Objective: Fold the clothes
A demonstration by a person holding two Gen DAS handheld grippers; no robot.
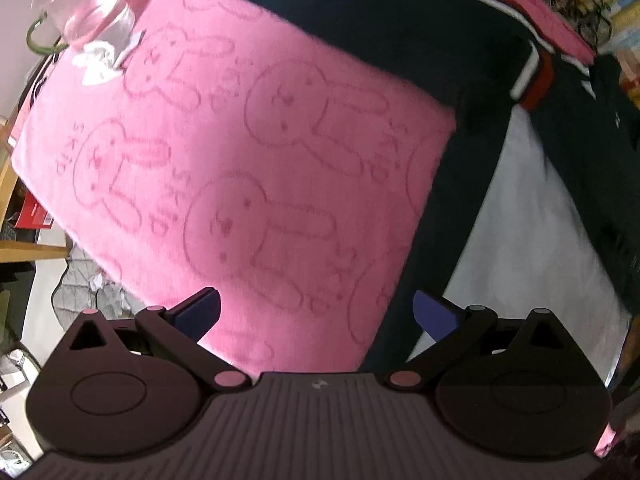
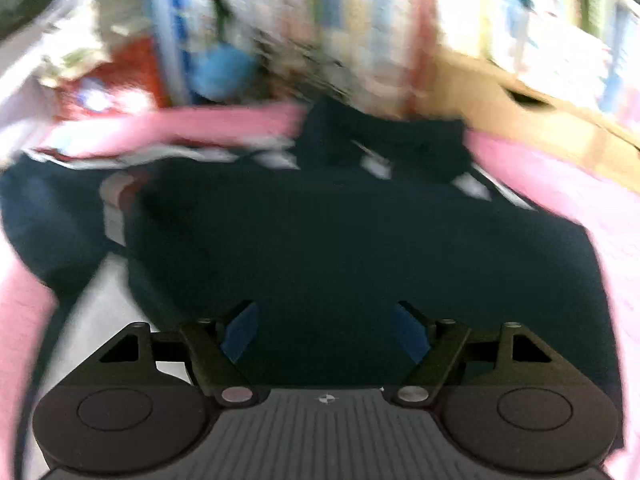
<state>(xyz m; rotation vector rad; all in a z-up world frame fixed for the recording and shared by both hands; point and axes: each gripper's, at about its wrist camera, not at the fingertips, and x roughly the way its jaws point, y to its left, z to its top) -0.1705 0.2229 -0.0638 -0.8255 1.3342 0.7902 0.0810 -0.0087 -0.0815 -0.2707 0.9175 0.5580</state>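
A dark navy shirt with red and white striped cuffs (image 2: 340, 232) lies spread on a fuzzy pink blanket printed with bunny drawings (image 1: 224, 152). Part of a white cloth (image 1: 528, 248) shows beside the dark fabric. In the right wrist view the shirt fills the middle, with its collar at the far end, but the picture is blurry. The right gripper (image 2: 326, 330) hangs over the shirt with its blue pads apart and nothing between them. The left gripper (image 1: 316, 314) looks down at the blanket, just beside a dark sleeve, and its pads are also wide apart and hold nothing. A clear glass jar (image 1: 96, 12) stands on the blanket's far corner.
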